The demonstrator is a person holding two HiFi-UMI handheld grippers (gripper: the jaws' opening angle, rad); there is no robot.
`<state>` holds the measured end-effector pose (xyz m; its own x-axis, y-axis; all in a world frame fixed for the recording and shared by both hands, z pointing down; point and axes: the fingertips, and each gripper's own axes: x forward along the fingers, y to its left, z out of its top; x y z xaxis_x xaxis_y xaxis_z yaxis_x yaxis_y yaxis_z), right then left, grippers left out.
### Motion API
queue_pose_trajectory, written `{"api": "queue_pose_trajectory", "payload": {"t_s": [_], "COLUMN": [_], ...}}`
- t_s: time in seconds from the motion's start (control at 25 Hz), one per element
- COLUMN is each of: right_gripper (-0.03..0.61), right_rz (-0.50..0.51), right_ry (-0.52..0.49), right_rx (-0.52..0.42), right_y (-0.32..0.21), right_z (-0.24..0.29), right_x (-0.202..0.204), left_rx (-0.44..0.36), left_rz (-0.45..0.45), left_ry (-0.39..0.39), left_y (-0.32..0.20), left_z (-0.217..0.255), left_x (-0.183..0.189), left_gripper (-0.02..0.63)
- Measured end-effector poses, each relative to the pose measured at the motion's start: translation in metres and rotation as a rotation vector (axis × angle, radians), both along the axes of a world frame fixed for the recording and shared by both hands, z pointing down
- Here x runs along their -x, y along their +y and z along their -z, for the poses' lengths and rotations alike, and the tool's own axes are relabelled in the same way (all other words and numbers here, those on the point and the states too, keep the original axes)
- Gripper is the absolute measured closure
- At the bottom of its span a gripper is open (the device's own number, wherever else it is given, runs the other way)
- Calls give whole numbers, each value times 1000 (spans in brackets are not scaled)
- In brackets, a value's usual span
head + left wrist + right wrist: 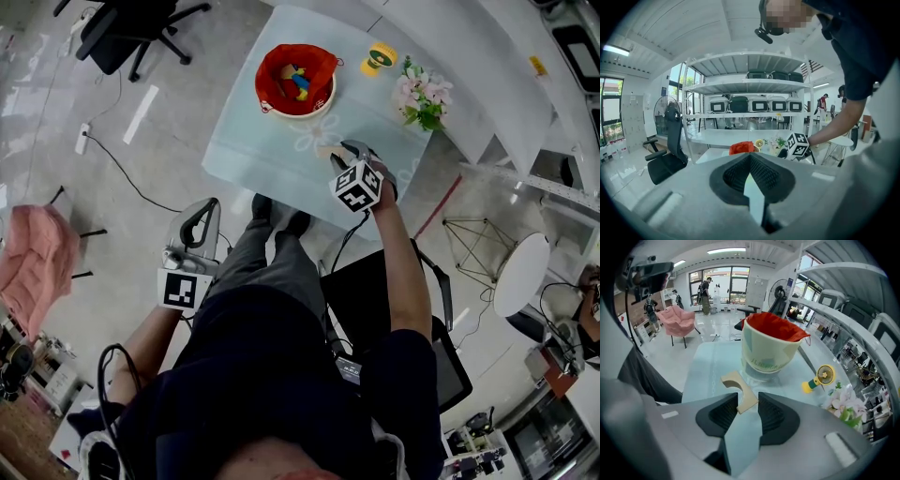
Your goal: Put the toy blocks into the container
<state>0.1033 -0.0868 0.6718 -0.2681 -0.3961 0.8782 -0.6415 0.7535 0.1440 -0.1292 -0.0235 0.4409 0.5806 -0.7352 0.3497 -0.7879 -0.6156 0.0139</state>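
A cream container with a red liner (296, 82) stands on the glass table (253, 150) and holds a few coloured toy blocks (295, 81). At the table's near edge, my right gripper (345, 150) is shut on one end of a tan arch-shaped block (329, 150). In the right gripper view the block (739, 389) sticks out from between the jaws of that gripper (747, 404), just above the table and short of the container (768, 350). My left gripper (210, 203) hangs off the table beside the person's leg. Its jaws (750, 158) are shut with nothing between them.
A small yellow fan (380, 58) and a bunch of flowers (422, 94) sit at the table's far right. A black office chair (131, 33) and a pink chair (37, 253) stand on the floor to the left. A cable (122, 164) runs across the floor.
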Motion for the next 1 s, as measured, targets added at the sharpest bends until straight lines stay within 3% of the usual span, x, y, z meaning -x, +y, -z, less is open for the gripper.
{"api": "queue_pose_trajectory", "payload": {"t_s": [0.28, 0.64, 1.0], "right_gripper": [442, 442, 443], "right_rz": [-79, -88, -59], "right_ry": [-40, -45, -52], "right_rx": [-69, -135, -185], "right_y": [-17, -44, -100], "right_z": [65, 125, 140], "right_x": [-1, 8, 41], "left_rx": [-21, -43, -63], "left_rz": [-25, -32, -31], "left_ry": [20, 36, 52], "left_y": [-4, -4, -5], "left_z": [6, 13, 24], "left_x": [-9, -10, -8], "left_gripper": [611, 611, 611]}}
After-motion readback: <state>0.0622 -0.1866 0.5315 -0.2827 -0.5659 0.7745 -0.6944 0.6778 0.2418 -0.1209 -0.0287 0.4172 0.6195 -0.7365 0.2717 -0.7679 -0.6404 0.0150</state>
